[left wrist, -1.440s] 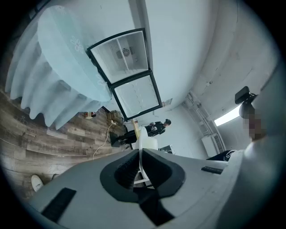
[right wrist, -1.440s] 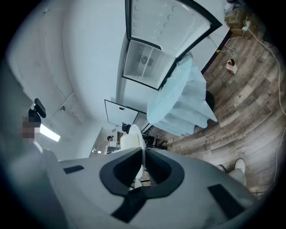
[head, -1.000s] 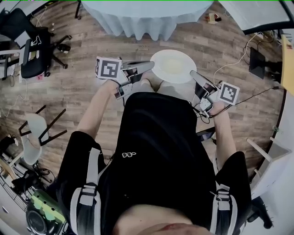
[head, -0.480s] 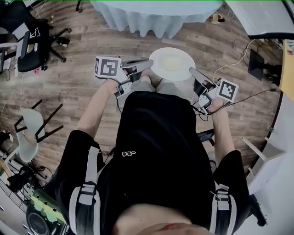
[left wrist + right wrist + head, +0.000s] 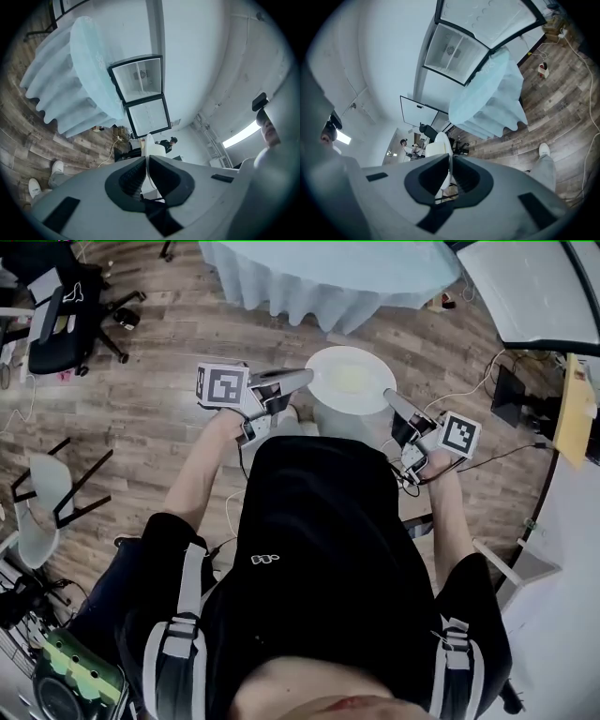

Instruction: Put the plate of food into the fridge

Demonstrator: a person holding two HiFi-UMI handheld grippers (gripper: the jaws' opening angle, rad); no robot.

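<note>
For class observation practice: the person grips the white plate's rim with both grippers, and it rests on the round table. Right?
No. The head view shows the white plate held over the wooden floor, short of the round table; left gripper and right gripper do clamp its rim.

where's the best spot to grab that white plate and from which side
By its thin rim, at two opposite edges, coming in level from either side. The plate is flat, shallow and carries food; the left gripper and right gripper pinch it that way.
</note>
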